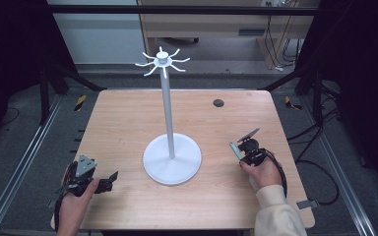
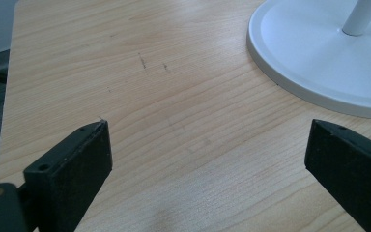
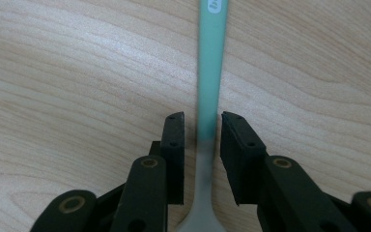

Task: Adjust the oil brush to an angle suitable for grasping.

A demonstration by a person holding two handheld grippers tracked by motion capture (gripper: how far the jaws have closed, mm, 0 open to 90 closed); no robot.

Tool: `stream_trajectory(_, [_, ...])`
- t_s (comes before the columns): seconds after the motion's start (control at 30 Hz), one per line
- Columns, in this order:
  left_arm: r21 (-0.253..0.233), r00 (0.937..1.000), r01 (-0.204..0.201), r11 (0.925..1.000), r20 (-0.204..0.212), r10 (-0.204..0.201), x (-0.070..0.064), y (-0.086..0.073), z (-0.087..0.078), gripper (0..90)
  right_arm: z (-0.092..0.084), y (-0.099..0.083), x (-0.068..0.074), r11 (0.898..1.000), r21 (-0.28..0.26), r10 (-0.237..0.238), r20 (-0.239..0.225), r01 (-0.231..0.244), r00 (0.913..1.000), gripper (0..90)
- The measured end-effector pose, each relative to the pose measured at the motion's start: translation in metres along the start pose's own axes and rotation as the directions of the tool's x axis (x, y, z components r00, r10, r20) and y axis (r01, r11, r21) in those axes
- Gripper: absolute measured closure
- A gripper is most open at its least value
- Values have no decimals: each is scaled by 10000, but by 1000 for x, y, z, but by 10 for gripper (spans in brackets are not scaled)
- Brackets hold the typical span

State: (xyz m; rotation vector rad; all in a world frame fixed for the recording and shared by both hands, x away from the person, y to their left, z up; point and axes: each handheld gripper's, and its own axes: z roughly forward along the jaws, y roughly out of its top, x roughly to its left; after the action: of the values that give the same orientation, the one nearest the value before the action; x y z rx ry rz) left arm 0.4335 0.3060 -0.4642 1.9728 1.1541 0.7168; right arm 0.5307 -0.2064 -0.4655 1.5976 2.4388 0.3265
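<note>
A white hook stand (image 1: 167, 110) rises from a round base (image 1: 172, 162) at the table's middle, with a crown of hooks (image 1: 162, 61) on top. My right gripper (image 1: 241, 147), at the right of the base, is shut on a teal-handled utensil (image 1: 234, 147). In the right gripper view the teal handle (image 3: 211, 72) runs forward between the jaws of that gripper (image 3: 202, 116), and its grey neck passes back under the camera. My left gripper (image 1: 110, 180) rests near the front left, open and holding nothing. The left gripper view has its gripper (image 2: 207, 128) over bare wood, the base (image 2: 319, 58) ahead to the right.
The wooden table (image 1: 128, 128) has a dark round grommet (image 1: 218, 103) near its far right. Black frame posts and cables stand around the table on the grey floor. A wooden cabinet (image 1: 202, 24) sits behind.
</note>
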Motion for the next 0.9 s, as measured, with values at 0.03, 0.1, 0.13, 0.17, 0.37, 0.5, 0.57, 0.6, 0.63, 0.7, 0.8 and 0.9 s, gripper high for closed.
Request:
stream_trajectory(0.03, [4,10000,1,10000,-4,-1,0,0,0,24,0,0,0,10000,0,0,0,0,10000,734])
stream_trajectory(0.1, [-2,10000,8,10000,-5,-8,0,0,0,24,0,0,-1,10000,21,1,-28,-1,10000,745])
stream_trajectory(0.13, [-2,10000,2,10000,-11,-2,0,0,0,24,0,0,-1,10000,21,1,-28,-1,10000,745])
stream_trajectory(0.17, [6,10000,3,10000,-11,-3,0,0,0,24,0,0,-1,10000,30,6,-53,-6,10000,755])
stream_trajectory(0.37, [-13,10000,-28,10000,-13,28,0,0,0,24,1,-1,-2,9999,65,77,-71,-77,9999,769])
stream_trajectory(0.5, [1,10000,-37,10000,-4,37,0,0,0,24,2,-1,-3,9999,95,95,-135,-94,9999,779])
stream_trajectory(0.57, [0,10000,-16,10000,3,16,0,0,0,24,2,-1,-3,9999,89,139,-195,-137,9997,786])
stream_trajectory(0.6, [-8,10000,-20,10000,-7,20,0,0,0,24,3,-1,-4,9999,71,159,-215,-158,9996,786])
stream_trajectory(0.63, [-17,10000,-23,10000,-4,23,0,0,0,24,3,-1,-4,9998,74,177,-221,-175,9996,789])
stream_trajectory(0.7, [9,10000,-49,10000,16,49,-1,0,0,24,3,-1,-4,9998,76,177,-215,-175,9996,794])
stream_trajectory(0.8, [-6,10000,-52,10000,23,52,-1,0,0,24,3,-1,-4,9998,74,212,-188,-211,9996,817])
stream_trajectory(0.9, [4,10000,-56,10000,25,56,-1,0,1,24,2,-1,-5,9995,94,307,-283,-304,9991,823])
